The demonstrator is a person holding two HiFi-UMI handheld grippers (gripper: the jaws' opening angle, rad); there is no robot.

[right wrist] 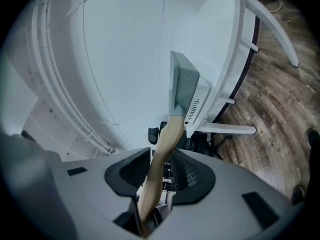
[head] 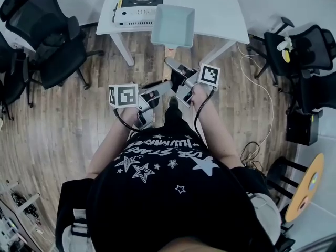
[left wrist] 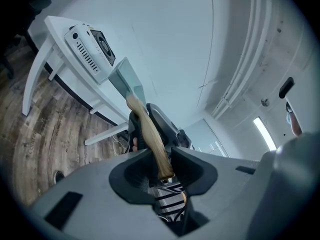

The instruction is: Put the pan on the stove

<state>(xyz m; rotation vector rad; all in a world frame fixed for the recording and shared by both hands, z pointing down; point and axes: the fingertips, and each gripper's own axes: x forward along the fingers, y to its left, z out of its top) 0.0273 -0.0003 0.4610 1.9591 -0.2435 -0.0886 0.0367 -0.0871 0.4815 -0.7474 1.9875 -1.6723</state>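
A square pale green pan point(head: 172, 25) with a wooden handle point(left wrist: 150, 134) hangs over the near edge of the white table point(head: 220, 14). It sits just right of the white stove point(head: 137, 4) with its black round burner. My left gripper point(head: 153, 96) and right gripper point(head: 184, 84) both grip the handle from opposite sides, below the pan. In the left gripper view the left gripper point(left wrist: 163, 162) is shut on the handle's end, with the pan point(left wrist: 125, 81) and stove point(left wrist: 91, 48) beyond. In the right gripper view the right gripper point(right wrist: 160, 168) clamps the handle point(right wrist: 162, 144), and the pan point(right wrist: 182, 86) stands beside the stove point(right wrist: 198, 106).
Black office chairs stand at the left point(head: 44, 41) and the right point(head: 302, 51). White cables point(head: 262, 93) trail on the wooden floor beside a black box point(head: 302, 127). A yellow round board point(head: 307, 185) leans at the lower right. The table's legs point(head: 122, 49) slant outwards.
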